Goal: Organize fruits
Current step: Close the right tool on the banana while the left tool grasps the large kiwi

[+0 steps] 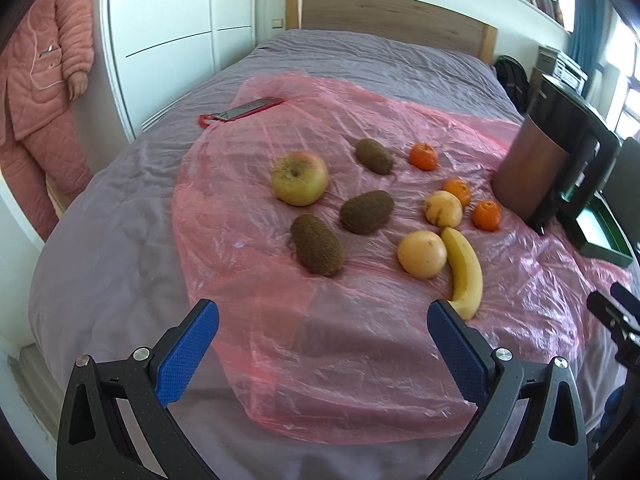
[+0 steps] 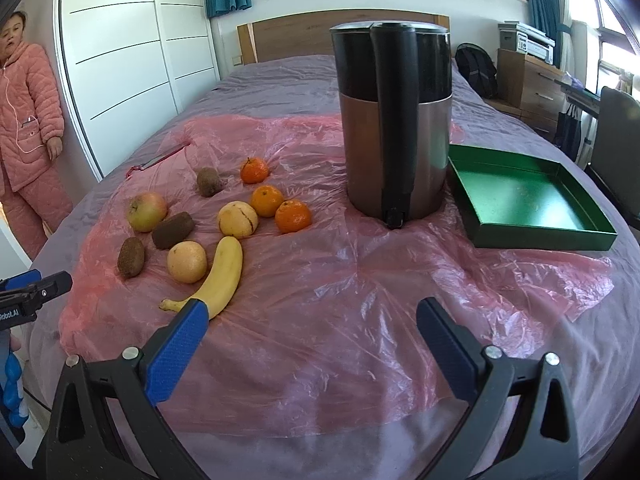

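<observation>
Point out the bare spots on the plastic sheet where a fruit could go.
Free: the sheet between banana, kettle and the near edge; also the green tray, which holds nothing. Crowded: left of the kettle, around the tangerines and kiwis.

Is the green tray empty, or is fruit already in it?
Empty: the green tray shows only its bare floor.

Fruits lie left of a kettle (image 2: 394,120) on pink plastic sheeting (image 2: 340,280), with a green tray (image 2: 536,236) at its right.

Three kiwis (image 1: 317,250), three tangerines (image 1: 423,156), two pale round fruits (image 1: 421,254), one apple (image 1: 299,178), one banana (image 1: 464,266), one kettle (image 2: 394,120), one green tray (image 2: 532,236)
</observation>
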Available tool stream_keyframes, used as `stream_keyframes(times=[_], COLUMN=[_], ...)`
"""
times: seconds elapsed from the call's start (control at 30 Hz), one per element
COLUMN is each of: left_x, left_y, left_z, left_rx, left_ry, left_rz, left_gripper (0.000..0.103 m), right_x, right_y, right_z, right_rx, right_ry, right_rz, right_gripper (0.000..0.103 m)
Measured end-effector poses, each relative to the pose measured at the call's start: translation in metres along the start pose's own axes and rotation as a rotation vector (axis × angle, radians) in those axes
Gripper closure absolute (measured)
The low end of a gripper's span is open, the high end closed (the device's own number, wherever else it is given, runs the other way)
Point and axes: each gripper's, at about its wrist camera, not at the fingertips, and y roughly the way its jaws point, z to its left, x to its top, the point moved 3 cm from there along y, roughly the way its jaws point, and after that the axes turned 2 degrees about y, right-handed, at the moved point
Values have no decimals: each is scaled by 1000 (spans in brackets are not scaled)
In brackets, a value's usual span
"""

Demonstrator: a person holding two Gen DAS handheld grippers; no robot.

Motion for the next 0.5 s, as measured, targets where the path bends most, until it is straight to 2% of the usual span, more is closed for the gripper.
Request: stream_keyframes(times=[0.4,0.5], left_x=[6,9], left_y=[21,32], left_z=[23,24], left_rx=[38,17], left_ry=[-69,-92], left_rz=[52,83], left_gripper=[2,8], right_x=[7,7], right_y=[25,34], right_z=[44,56], right_rx=[148,197], right_ry=[-45,-49], right_rz=[57,87], right_gripper=[0,0])
